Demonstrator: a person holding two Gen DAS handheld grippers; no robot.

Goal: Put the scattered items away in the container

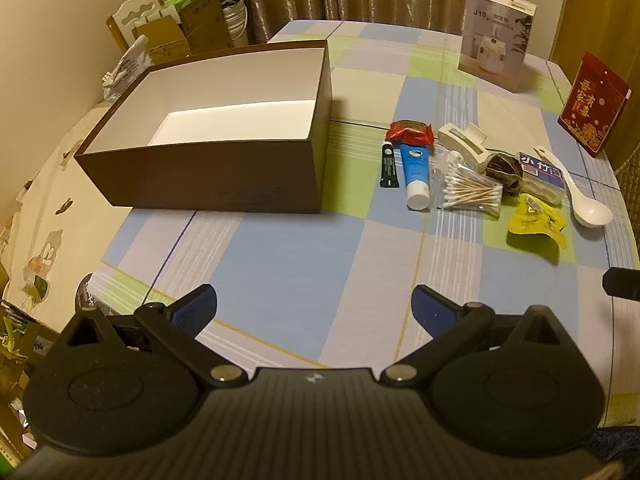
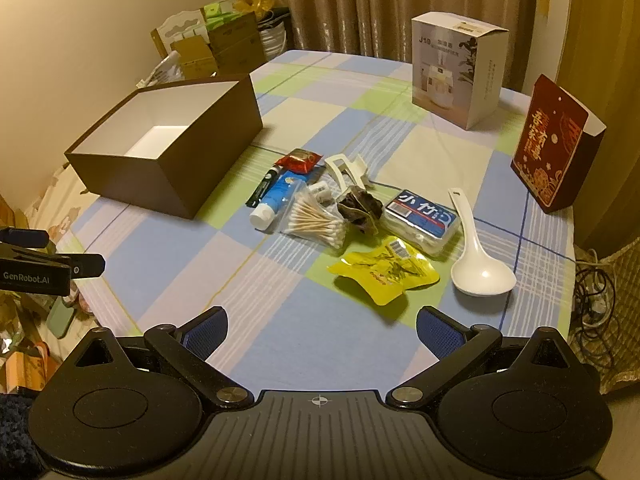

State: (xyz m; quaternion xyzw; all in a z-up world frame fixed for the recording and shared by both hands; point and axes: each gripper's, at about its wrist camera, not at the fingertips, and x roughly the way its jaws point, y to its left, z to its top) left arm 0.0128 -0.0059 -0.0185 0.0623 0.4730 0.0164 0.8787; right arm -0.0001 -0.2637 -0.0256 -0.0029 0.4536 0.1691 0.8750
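Note:
An empty brown box [image 1: 224,176] with a white inside stands on the left of the table; it also shows in the right wrist view [image 2: 132,176]. To its right lies a cluster: red packet [image 2: 299,160], black tube [image 2: 262,188], blue tube [image 2: 276,200], cotton swabs [image 2: 316,220], white hair clip [image 2: 348,170], dark scrunchie [image 2: 360,208], floss pick box [image 2: 422,220], yellow packet [image 2: 386,270], white spoon [image 2: 476,256]. My left gripper [image 1: 314,306] is open and empty over the near table. My right gripper [image 2: 322,330] is open and empty, just short of the yellow packet.
A white product box [image 2: 456,76] and a red gift box [image 2: 554,148] stand at the back right. The checked tablecloth [image 1: 304,248] covers the table. Cardboard boxes [image 1: 180,28] are stacked beyond the far left corner. Cables [image 2: 592,292] hang off the right edge.

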